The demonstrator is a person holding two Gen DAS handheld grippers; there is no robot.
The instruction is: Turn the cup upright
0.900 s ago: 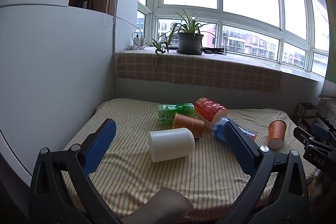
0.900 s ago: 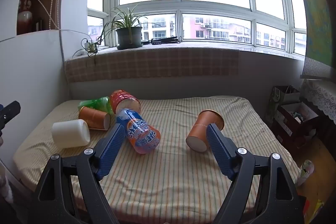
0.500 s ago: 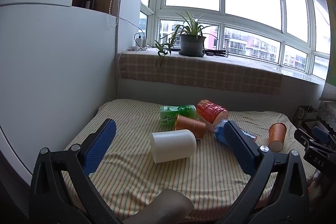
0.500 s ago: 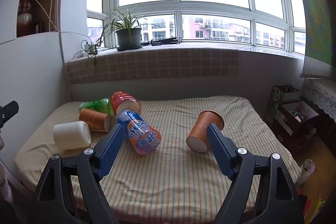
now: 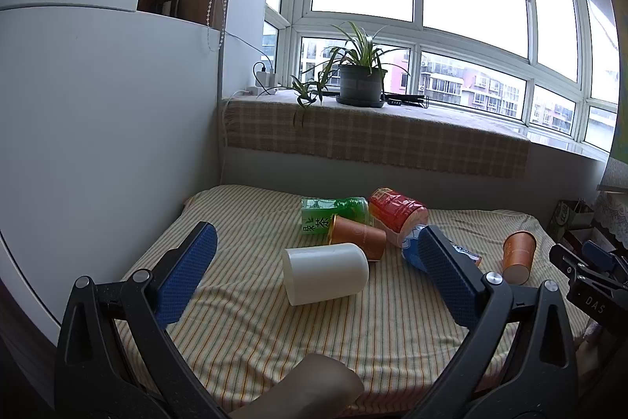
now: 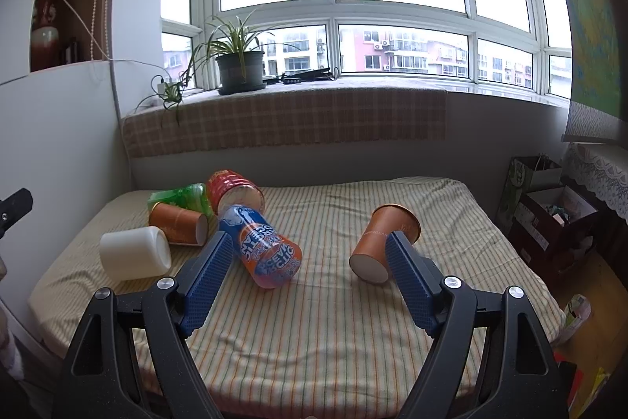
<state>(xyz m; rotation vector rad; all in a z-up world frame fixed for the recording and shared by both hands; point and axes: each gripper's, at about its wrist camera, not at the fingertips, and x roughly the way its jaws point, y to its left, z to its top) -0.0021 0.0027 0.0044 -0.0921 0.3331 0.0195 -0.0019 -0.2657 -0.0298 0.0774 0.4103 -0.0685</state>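
Observation:
Several cups lie on their sides on a striped bed (image 5: 243, 305). A white cup (image 5: 325, 272) lies nearest my left gripper (image 5: 316, 254), which is open and empty, held short of it. Behind it lie an orange paper cup (image 5: 357, 235), a green bottle (image 5: 331, 214), a red cup (image 5: 396, 213) and a blue-orange cup (image 6: 261, 248). A lone orange paper cup (image 6: 382, 244) lies on its side, just left of the right finger of my right gripper (image 6: 310, 254), which is open and empty. That cup also shows in the left wrist view (image 5: 519, 256).
A white wall (image 5: 98, 144) borders the bed on the left. A checked windowsill (image 6: 282, 120) with a potted plant (image 6: 239, 65) runs behind. Boxes and bags (image 6: 549, 207) stand on the floor to the right of the bed (image 6: 333, 332).
The left wrist view has pulled back and risen slightly, so the cups sit lower and smaller. The right gripper has barely moved. No cup has moved.

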